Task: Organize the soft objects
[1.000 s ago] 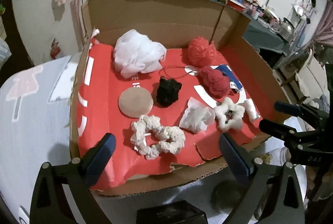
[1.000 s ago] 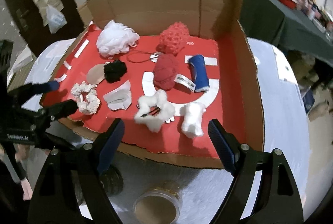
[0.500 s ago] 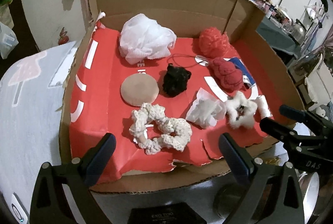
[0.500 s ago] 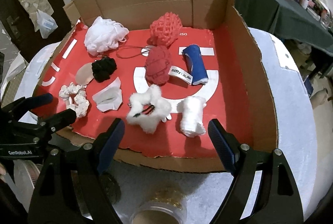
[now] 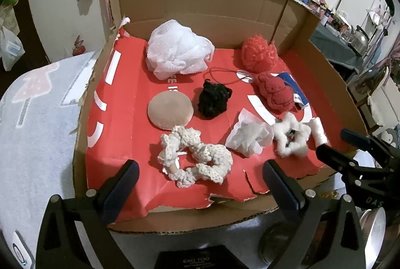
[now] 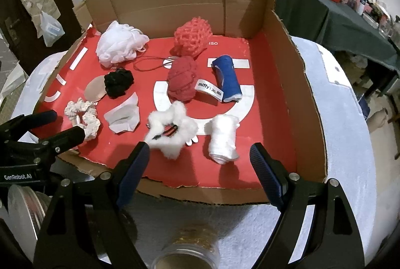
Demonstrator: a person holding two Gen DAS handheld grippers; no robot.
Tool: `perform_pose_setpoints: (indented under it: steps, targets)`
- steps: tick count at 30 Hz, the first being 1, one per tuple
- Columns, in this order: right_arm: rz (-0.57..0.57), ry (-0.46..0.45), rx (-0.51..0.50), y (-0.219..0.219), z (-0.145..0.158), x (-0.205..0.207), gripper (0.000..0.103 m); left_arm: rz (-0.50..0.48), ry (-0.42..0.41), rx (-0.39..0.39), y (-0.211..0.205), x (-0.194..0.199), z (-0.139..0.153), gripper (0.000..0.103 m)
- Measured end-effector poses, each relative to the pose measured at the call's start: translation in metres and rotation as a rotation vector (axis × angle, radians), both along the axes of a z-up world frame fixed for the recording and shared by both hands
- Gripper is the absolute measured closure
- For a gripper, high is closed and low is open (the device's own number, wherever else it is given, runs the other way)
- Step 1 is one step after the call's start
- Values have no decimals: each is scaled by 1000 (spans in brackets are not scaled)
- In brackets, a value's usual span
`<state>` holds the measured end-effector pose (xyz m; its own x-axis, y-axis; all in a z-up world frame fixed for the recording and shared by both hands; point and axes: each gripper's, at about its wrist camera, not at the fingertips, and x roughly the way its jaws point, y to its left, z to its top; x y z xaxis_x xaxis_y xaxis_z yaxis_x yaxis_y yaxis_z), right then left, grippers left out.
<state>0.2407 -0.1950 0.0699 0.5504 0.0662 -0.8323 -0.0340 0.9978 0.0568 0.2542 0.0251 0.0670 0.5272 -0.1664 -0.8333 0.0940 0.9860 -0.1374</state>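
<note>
An open cardboard box [image 5: 200, 6] with a red floor holds several soft objects: a white mesh pouf [image 5: 177, 52], a red net ball [image 5: 260, 55], a red knit piece [image 5: 276, 92], a black scrunchie [image 5: 213, 100], a beige pad [image 5: 170, 112], a cream crochet scrunchie [image 5: 195, 156], a white cloth [image 5: 247, 135], a fluffy white scrunchie [image 6: 171, 130], a white roll [image 6: 223, 139] and a blue roll [image 6: 227, 79]. My left gripper [image 5: 200, 184] is open at the box's front edge, before the cream scrunchie. My right gripper [image 6: 200, 164] is open, before the fluffy scrunchie and white roll.
The box [image 6: 287, 69] sits on a pale patterned cloth [image 5: 32, 119]. A round jar [image 6: 186, 251] stands just below the right gripper. Metal lids [image 5: 372, 221] lie by the box's front. A cluttered dark table [image 6: 337, 11] is at the far right.
Both grippers have moved closer to the box's front edge, so the objects look larger. Both stay open. Nothing in the box has moved.
</note>
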Motion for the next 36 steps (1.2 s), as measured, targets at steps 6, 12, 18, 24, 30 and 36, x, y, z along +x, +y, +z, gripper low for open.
perform_pose_setpoints:
  steps: [6, 12, 18, 24, 30, 36]
  targets:
    - [2, -14, -14, 2, 1, -2, 21, 5, -5, 0, 1, 1, 1, 2]
    - [-4, -15, -9, 0, 1, -2, 21, 7, -7, 2, 1, 0, 1, 2]
    - [-5, -18, -10, 0, 1, -3, 21, 7, -13, 7, 0, 0, 1, 2]
    - [-8, -21, -8, -1, 1, -4, 21, 9, -21, 17, -1, 0, 2, 2]
    - [-9, -22, -9, -1, 1, -4, 21, 9, -23, 22, -1, 0, 2, 2]
    - [-7, -20, -10, -1, 1, -4, 21, 9, -23, 22, -2, 0, 2, 2]
